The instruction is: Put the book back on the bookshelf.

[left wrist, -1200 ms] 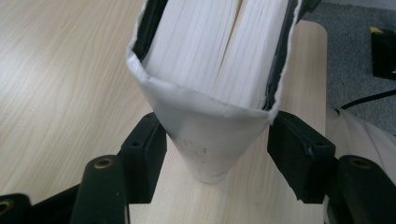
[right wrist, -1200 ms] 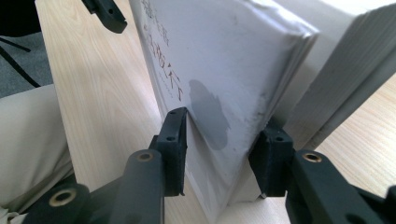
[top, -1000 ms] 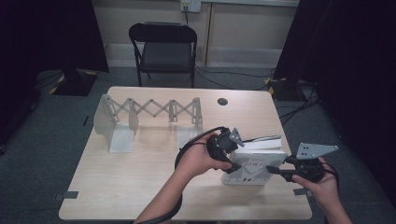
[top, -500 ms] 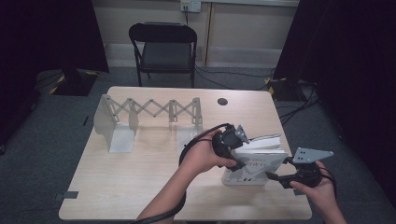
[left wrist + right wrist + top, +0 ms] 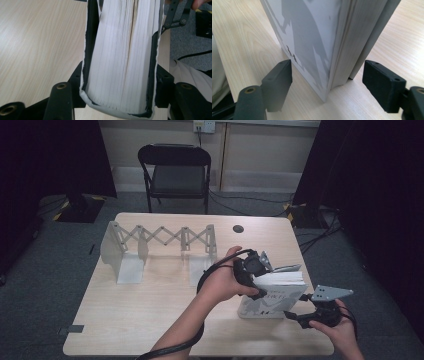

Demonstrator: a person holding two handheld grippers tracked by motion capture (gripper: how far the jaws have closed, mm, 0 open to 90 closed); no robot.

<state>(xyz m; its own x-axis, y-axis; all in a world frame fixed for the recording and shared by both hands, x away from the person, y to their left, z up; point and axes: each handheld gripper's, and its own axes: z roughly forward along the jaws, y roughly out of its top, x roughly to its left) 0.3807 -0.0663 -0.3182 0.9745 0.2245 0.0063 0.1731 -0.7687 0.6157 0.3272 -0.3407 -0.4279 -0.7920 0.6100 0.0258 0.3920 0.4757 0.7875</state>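
A thick white book [image 5: 272,295] with a grey cover picture stands on its lower edge near the table's front right. My left gripper [image 5: 255,270] comes at it from the left and is shut on it. In the left gripper view the black jaws press both covers of the book [image 5: 117,75], and the left gripper [image 5: 122,32] has just been closing further. My right gripper [image 5: 295,315] sits low at the book's front right corner. Its jaws have just been opening. In the right gripper view the book [image 5: 312,37] stands between the open pads of the right gripper [image 5: 328,68], untouched.
A grey expanding book rack [image 5: 160,245] stands at the back left of the wooden table [image 5: 150,320]. A black round cap [image 5: 238,228] sits in the tabletop behind the book. A black folding chair [image 5: 175,170] stands beyond the far edge.
The right gripper has sunk toward the table beside the book's corner and its jaws have spread. The left hand and the book have hardly moved.
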